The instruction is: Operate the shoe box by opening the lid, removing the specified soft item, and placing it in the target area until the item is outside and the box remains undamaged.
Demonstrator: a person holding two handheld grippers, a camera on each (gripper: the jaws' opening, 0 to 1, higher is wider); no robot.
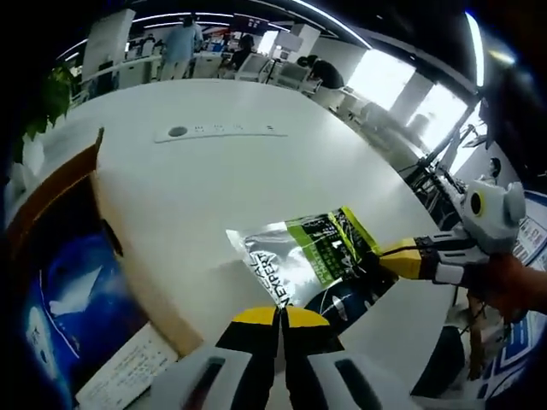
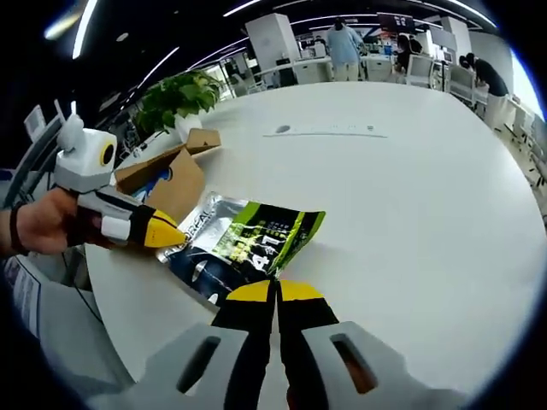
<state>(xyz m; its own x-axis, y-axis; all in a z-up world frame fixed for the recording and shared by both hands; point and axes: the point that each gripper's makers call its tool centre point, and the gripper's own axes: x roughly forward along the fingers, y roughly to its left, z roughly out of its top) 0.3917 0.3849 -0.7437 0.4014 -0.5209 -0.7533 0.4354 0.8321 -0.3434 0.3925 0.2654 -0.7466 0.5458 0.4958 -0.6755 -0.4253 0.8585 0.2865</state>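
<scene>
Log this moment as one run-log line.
box: open | pouch: out, on table | right gripper: shut on pouch | left gripper: shut

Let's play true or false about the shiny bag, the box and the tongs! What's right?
1. The pouch lies on the table. True.
2. The pouch is inside the box. False: it is out, next to the box.
3. A plant stands beyond the box. True.
4. Both tongs gape wide open. False: the left tongs and the right tongs are shut.
</scene>
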